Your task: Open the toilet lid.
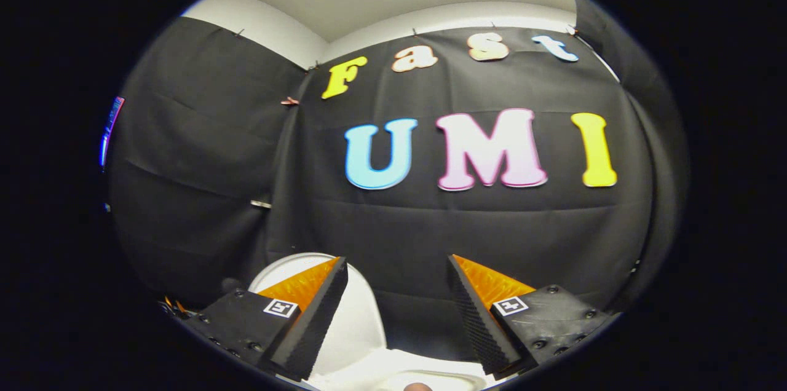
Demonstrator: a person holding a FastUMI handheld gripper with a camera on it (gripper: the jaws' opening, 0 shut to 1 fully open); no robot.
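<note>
Fingers of the gripper [396, 268] stand spread wide, holding nothing. We find the toilet lid [359, 317] raised upright against the cloth wall [203, 151], behind the left finger; the bowl rim [430, 372] lies below. We judge the lift nearly complete: ease clear without nudging the lid

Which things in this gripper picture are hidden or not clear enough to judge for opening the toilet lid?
- Toilet lid, gripper view: stands upright; its left part is hidden behind the left finger.
- Toilet rim: cut off at the bottom, bowl hidden.
- Hinge: hidden between the fingers' bases.
- Gripper: open, holding nothing; whether it touched the lid cannot be told.
- Small dark thing left of the lid: too small to identify.
</note>
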